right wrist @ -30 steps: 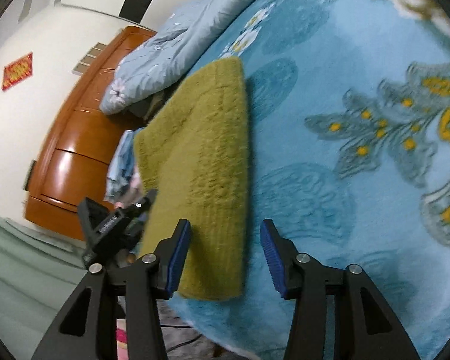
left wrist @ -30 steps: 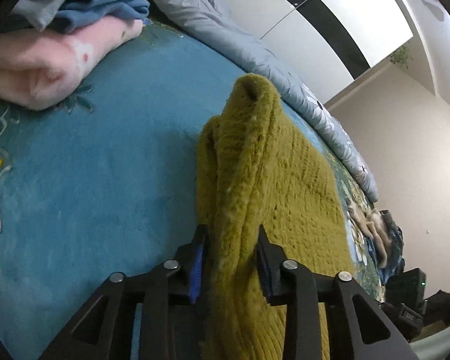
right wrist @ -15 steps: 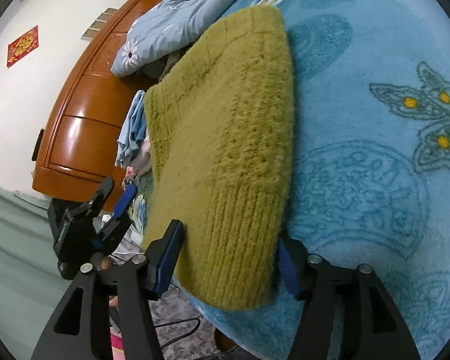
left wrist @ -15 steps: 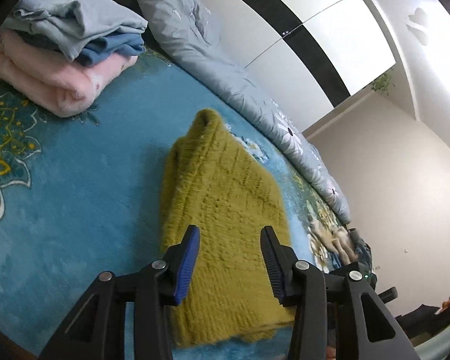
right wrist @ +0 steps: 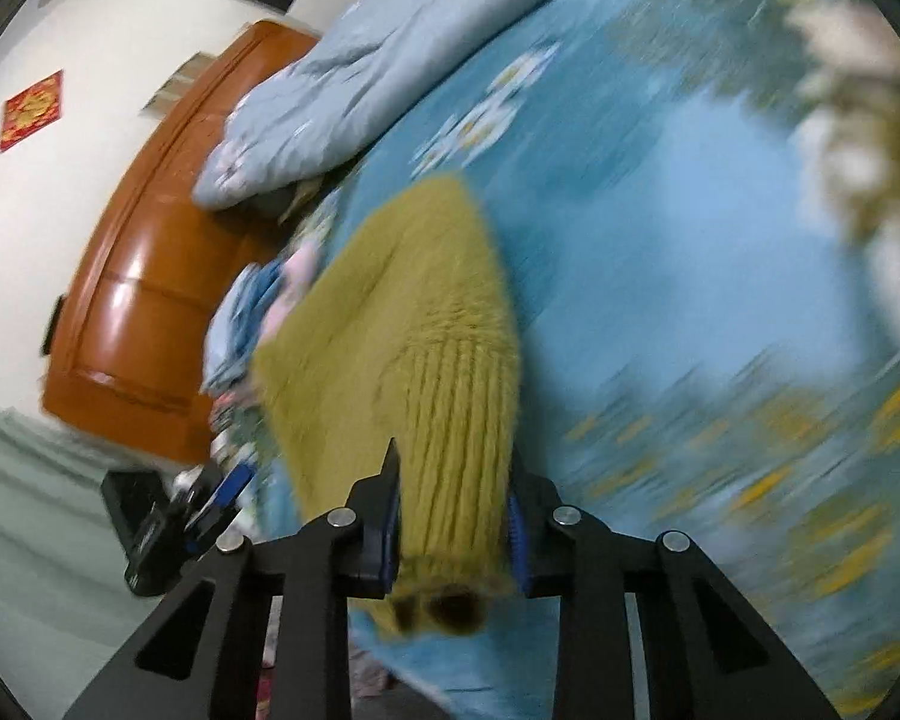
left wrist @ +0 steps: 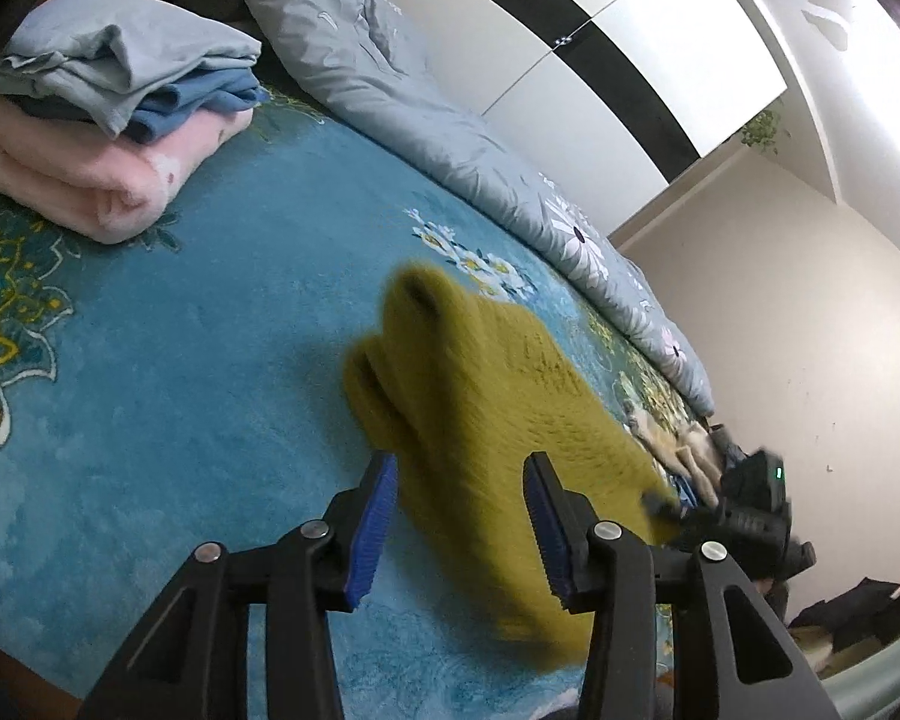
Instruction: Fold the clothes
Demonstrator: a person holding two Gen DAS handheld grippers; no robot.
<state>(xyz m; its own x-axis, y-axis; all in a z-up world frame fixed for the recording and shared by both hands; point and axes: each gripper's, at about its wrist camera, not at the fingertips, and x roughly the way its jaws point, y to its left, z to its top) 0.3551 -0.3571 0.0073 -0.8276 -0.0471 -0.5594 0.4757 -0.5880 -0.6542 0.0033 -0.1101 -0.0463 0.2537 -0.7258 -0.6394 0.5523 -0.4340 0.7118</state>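
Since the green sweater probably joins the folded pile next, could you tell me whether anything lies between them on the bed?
Nothing visible does. In the left wrist view only bare blue blanket lies between the green sweater and the folded pile. The grey duvet runs along the far side, off that path.

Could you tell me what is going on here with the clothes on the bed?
A person with a handheld gripper in each hand is folding a mustard-yellow knit sweater on the blue floral blanket. The right gripper is clamped on the sweater's ribbed end, while the left gripper hovers open over the other end. A stack of folded clothes sits at the bed's far corner.
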